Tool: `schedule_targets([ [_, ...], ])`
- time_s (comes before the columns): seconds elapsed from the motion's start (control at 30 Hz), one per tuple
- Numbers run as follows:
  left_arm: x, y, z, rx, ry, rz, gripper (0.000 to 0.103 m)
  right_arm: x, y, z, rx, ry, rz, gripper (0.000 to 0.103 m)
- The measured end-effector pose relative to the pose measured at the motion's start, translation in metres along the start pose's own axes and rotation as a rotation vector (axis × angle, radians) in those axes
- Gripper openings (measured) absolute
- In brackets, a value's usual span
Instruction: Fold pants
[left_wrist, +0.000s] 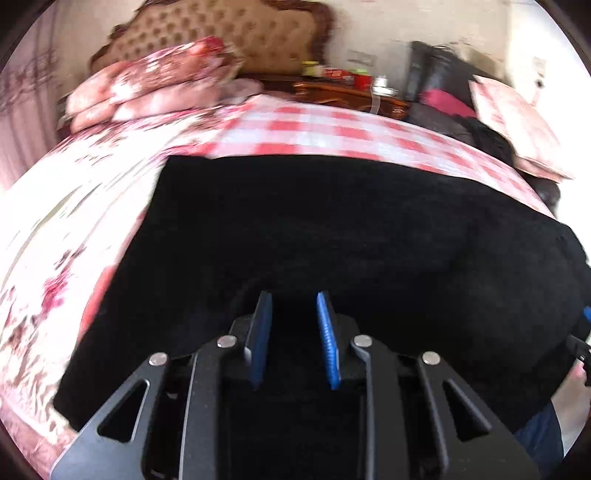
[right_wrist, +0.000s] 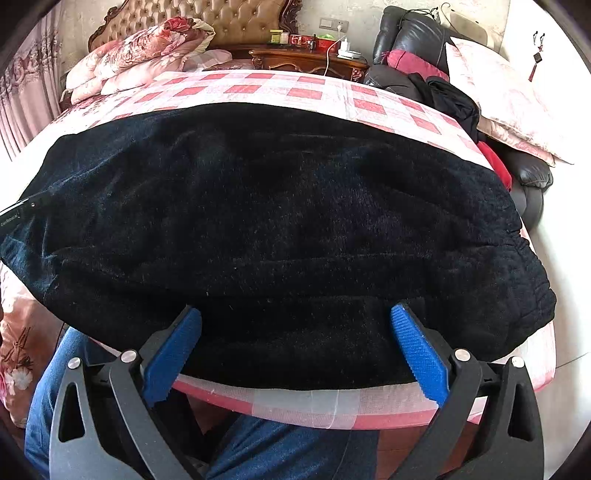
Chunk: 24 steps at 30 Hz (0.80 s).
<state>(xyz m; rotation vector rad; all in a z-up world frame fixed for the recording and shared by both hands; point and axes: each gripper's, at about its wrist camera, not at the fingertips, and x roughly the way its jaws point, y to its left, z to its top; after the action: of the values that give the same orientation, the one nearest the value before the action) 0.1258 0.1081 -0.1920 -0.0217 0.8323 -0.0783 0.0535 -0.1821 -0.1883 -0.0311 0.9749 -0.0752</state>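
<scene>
- Pants (right_wrist: 280, 229), black and fleecy, lie spread across the near part of the bed (right_wrist: 332, 92), on its pink-and-white checked sheet; their near edge runs along the mattress edge closest to the person.
- They already look doubled into one broad slab, with the gathered waistband at the right end in the right wrist view, so I judge one fold done and a further one in hand.
- Left hand-held gripper (left_wrist: 294, 325) hangs over the dark cloth with its blue pads narrowly apart. Black fabric shows in the gap, yet whether any of it is caught I cannot tell; that view is blurred.
- Right hand-held gripper (right_wrist: 295, 332) stands spread wide above the near edge of the garment, pads clear of the cloth and holding nothing.
- A person's leg in blue jeans (right_wrist: 277, 450) shows below the mattress edge, close against the bed.
- Next move, as I read it: each hand-held gripper needs a firm pinch through every layer at the edge or end, then both lift together and carry it over evenly.
- Thick pile may slip from a shallow bite, so a deep grip seems wise.
- Pillows (right_wrist: 147, 51), a nightstand (right_wrist: 310, 61) and a dark armchair (right_wrist: 413, 33) sit well apart, beyond the far side.
</scene>
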Motion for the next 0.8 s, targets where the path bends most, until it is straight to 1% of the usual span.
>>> schedule_targets([
  [0.07,-0.01,0.009,-0.003,-0.034,-0.005,0.006,0.031,-0.006,-0.002,0.0,0.0,-0.018,0.015,0.097],
  [0.1,-0.016,0.012,-0.005,-0.036,-0.015,0.003,0.035,-0.018,-0.011,0.001,0.025,-0.061,0.038,0.097],
  [0.13,-0.026,0.012,-0.008,-0.031,-0.029,-0.004,0.037,-0.028,-0.02,-0.001,0.056,-0.088,0.046,0.097],
  [0.2,-0.038,0.012,-0.009,-0.034,-0.048,-0.012,0.041,-0.041,-0.048,-0.001,0.133,-0.117,0.02,0.097],
  [0.27,-0.05,0.004,-0.015,-0.044,-0.057,-0.042,0.041,-0.05,-0.084,-0.002,0.23,-0.128,-0.014,0.097],
  [0.33,-0.057,-0.008,-0.018,-0.038,-0.061,-0.068,0.041,-0.055,-0.133,-0.01,0.386,-0.125,0.018,0.092],
  [0.37,-0.062,-0.019,-0.018,-0.023,-0.07,-0.094,0.041,-0.056,-0.153,-0.015,0.451,-0.122,0.034,0.085],
  [0.4,-0.067,-0.031,-0.018,-0.001,-0.083,-0.123,0.041,-0.056,-0.176,-0.021,0.522,-0.113,0.047,0.082],
  [0.43,-0.071,-0.042,-0.018,0.018,-0.09,-0.153,0.041,-0.056,-0.191,-0.026,0.568,-0.109,0.071,0.082],
  [0.47,-0.076,-0.055,-0.017,0.042,-0.094,-0.197,0.046,-0.055,-0.205,-0.03,0.614,-0.108,0.11,0.082],
  [0.5,-0.081,-0.069,-0.018,0.075,-0.099,-0.244,0.053,-0.055,-0.218,-0.035,0.658,-0.11,0.145,0.082],
  [0.57,-0.089,-0.095,-0.02,0.145,-0.103,-0.298,0.061,-0.053,-0.235,-0.042,0.705,-0.116,0.178,0.082],
  [0.63,-0.096,-0.125,-0.028,0.23,-0.101,-0.337,0.061,-0.049,-0.244,-0.042,0.729,-0.119,0.223,0.082],
  [0.67,-0.098,-0.143,-0.033,0.279,-0.094,-0.361,0.061,-0.046,-0.249,-0.042,0.743,-0.125,0.256,0.079],
  [0.73,-0.1,-0.175,-0.045,0.379,-0.073,-0.393,0.061,-0.042,-0.256,-0.042,0.753,-0.123,0.281,0.072],
  [0.8,-0.1,-0.2,-0.056,0.463,-0.064,-0.39,0.061,-0.038,-0.26,-0.041,0.756,-0.122,0.305,0.063],
])
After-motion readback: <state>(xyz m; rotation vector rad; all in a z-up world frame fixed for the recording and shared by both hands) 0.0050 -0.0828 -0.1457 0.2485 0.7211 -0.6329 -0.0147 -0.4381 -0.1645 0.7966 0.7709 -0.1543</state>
